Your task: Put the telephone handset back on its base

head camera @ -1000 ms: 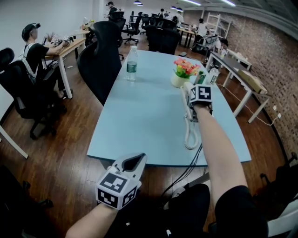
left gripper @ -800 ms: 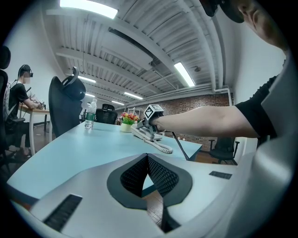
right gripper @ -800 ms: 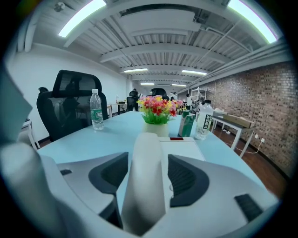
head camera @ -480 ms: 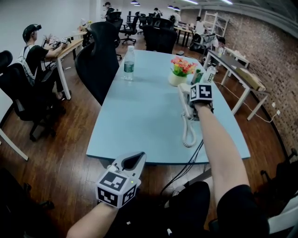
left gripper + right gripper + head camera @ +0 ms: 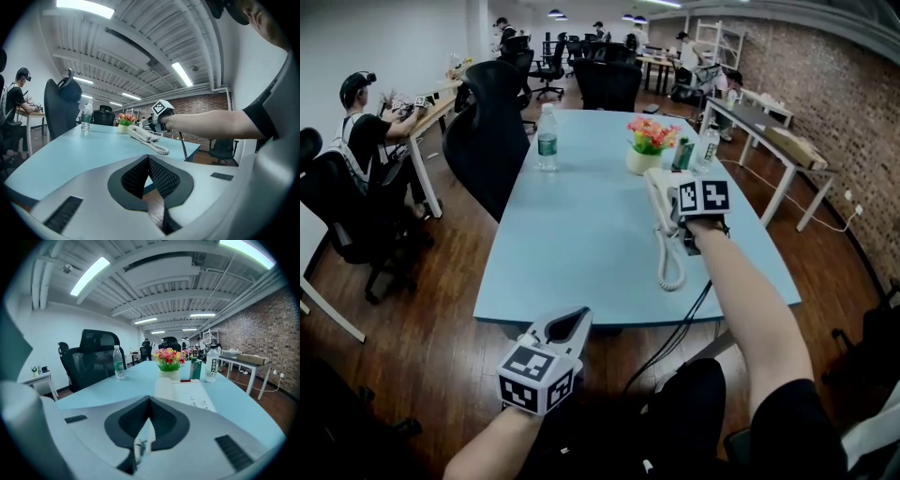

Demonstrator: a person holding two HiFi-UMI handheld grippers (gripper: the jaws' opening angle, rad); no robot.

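The white telephone base (image 5: 667, 208) sits on the light-blue table (image 5: 581, 244), right of the middle. The handset (image 5: 653, 190) lies along its left side, and the coiled cord (image 5: 668, 270) trails toward me. My right gripper (image 5: 694, 208) hovers just behind the phone's near end. In the right gripper view its jaws (image 5: 149, 399) are shut with nothing held, and the handset (image 5: 164, 387) and keypad (image 5: 194, 394) lie just ahead. My left gripper (image 5: 579, 315) is shut and empty, low at the table's near edge; its jaw tips (image 5: 148, 157) meet.
Behind the phone stand a flower pot (image 5: 645, 148), a green carton (image 5: 682, 155) and a bottle (image 5: 706, 147). A water bottle (image 5: 547, 139) stands at the table's far left. Black office chairs (image 5: 492, 131) line the left side. A person (image 5: 366, 131) sits at a desk far left.
The head view has shifted a little. My right gripper stays by the phone's near end, and my left gripper has not moved.
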